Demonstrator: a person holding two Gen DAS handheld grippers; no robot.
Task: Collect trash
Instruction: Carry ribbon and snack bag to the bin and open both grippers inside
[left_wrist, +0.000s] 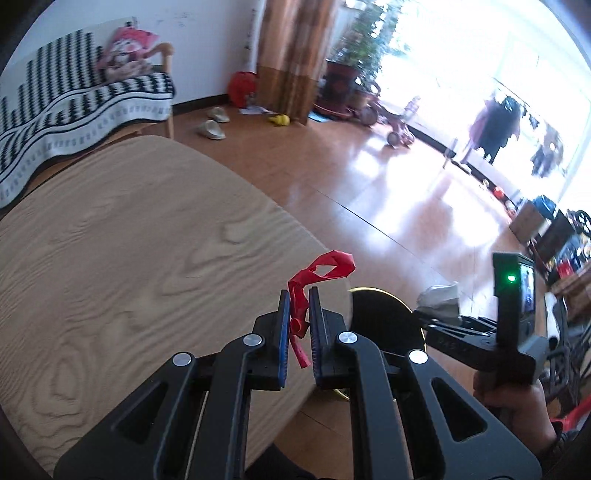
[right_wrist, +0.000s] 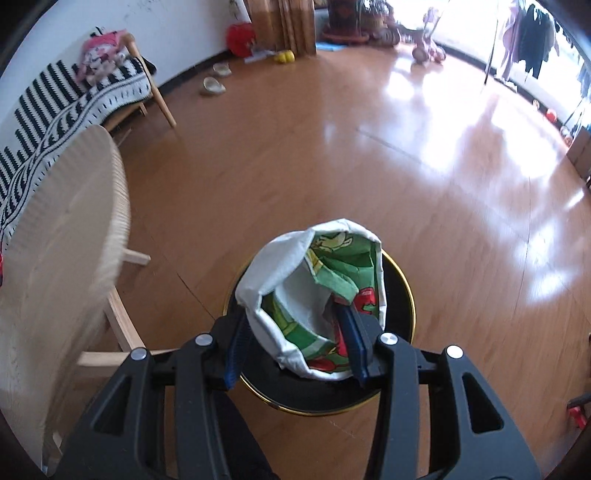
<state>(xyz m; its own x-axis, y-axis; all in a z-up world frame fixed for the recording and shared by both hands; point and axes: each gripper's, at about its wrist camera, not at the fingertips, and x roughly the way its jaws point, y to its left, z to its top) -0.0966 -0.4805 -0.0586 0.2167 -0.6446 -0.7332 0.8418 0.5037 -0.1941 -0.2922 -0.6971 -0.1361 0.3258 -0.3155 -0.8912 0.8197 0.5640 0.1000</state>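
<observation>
My left gripper (left_wrist: 299, 295) is shut on a twisted red plastic scrap (left_wrist: 321, 275) and holds it over the right edge of the round wooden table (left_wrist: 129, 229). My right gripper (right_wrist: 295, 314) is shut on a crumpled white wrapper with green and red print (right_wrist: 314, 291) and holds it right above a black trash bin with a gold rim (right_wrist: 400, 321) on the floor. In the left wrist view the bin (left_wrist: 384, 314) shows just beyond the table edge, with the right gripper and wrapper (left_wrist: 441, 299) over it.
A bench with a black-and-white blanket (left_wrist: 81, 99) stands by the wall behind the table. Slippers (left_wrist: 212, 123), a yellow toy (left_wrist: 279, 119), a curtain, plants and a tricycle (left_wrist: 391, 122) lie across the wooden floor. The table's legs (right_wrist: 122, 314) stand left of the bin.
</observation>
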